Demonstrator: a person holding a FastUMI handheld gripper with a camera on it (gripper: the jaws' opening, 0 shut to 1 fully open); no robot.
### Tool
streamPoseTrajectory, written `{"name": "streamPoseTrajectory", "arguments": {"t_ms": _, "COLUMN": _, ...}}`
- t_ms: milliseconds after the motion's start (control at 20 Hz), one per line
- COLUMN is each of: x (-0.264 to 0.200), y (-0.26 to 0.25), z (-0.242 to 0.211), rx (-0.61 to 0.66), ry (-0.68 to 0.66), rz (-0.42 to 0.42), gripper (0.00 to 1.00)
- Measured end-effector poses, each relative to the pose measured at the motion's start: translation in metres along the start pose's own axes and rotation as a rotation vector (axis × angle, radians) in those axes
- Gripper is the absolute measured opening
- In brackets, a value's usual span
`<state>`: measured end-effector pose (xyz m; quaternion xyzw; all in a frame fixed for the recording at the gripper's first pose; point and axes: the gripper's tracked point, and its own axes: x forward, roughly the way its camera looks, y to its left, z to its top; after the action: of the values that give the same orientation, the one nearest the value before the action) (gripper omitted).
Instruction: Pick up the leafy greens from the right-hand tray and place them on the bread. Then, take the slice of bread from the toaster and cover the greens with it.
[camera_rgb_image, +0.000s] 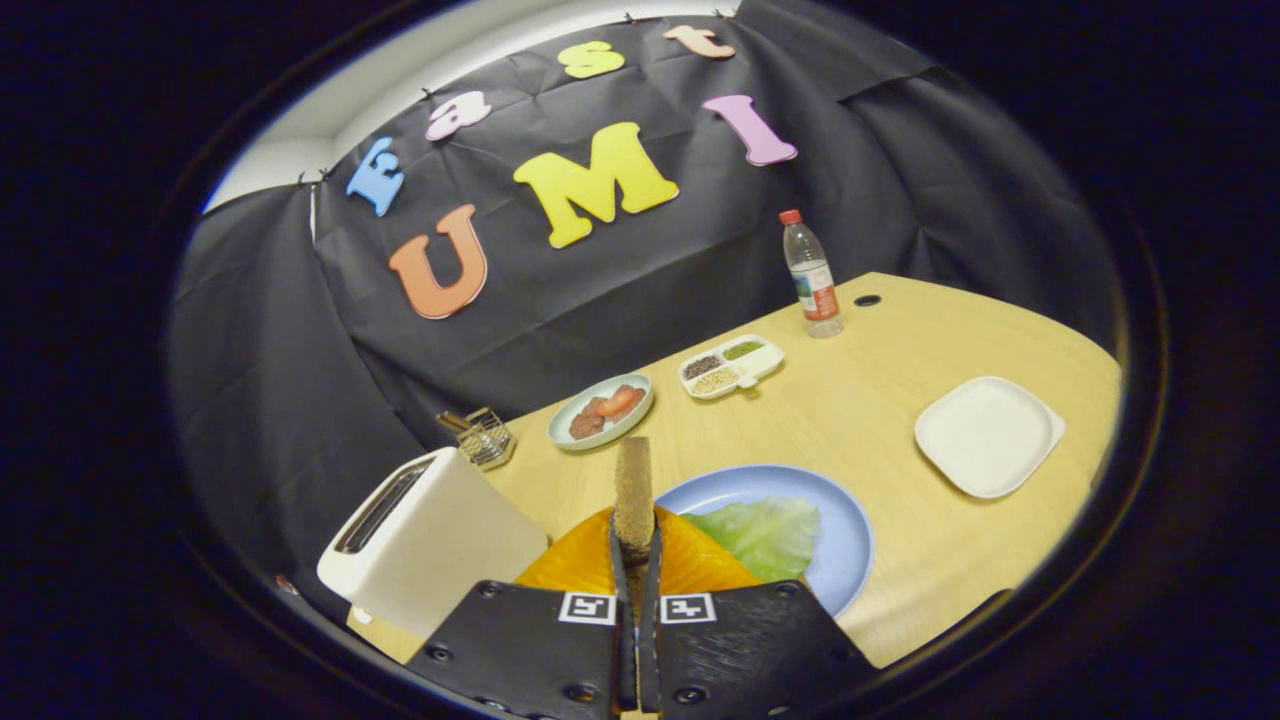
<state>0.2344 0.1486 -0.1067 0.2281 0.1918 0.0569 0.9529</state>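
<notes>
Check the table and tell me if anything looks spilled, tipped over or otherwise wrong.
Nothing stands out. The gripper is shut on the bread slice, held upright on edge above the blue plate where the leafy green lies. The toaster, water bottle, food dish and white plate stand in order.

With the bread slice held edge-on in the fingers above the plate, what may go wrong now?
1. The fingers pinch only the lower end of the upright bread slice, so it may tip or slip out.
2. The green leaf lies toward one side of the blue plate, so the slice could land off it.
3. The toaster stands close beside the fingers and might be bumped.
</notes>
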Motion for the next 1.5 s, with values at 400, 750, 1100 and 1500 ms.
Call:
{"name": "streamPoseTrajectory", "arguments": {"t_ms": 400, "x": -0.006, "y": -0.043, "z": -0.013, "rx": -0.059, "ry": 0.049, "rz": -0.073, "gripper": 0.2}}
{"name": "streamPoseTrajectory", "arguments": {"t_ms": 750, "x": -0.017, "y": -0.059, "z": -0.023, "rx": -0.118, "ry": 0.081, "rz": -0.126, "gripper": 0.51}}
{"name": "streamPoseTrajectory", "arguments": {"t_ms": 1100, "x": -0.051, "y": -0.07, "z": 0.017, "rx": -0.204, "ry": -0.032, "rz": -0.157, "gripper": 0.8}}
{"name": "streamPoseTrajectory", "arguments": {"t_ms": 1500, "x": -0.131, "y": -0.047, "z": 0.103, "rx": -0.451, "ry": -0.336, "rz": -0.164, "gripper": 0.96}}
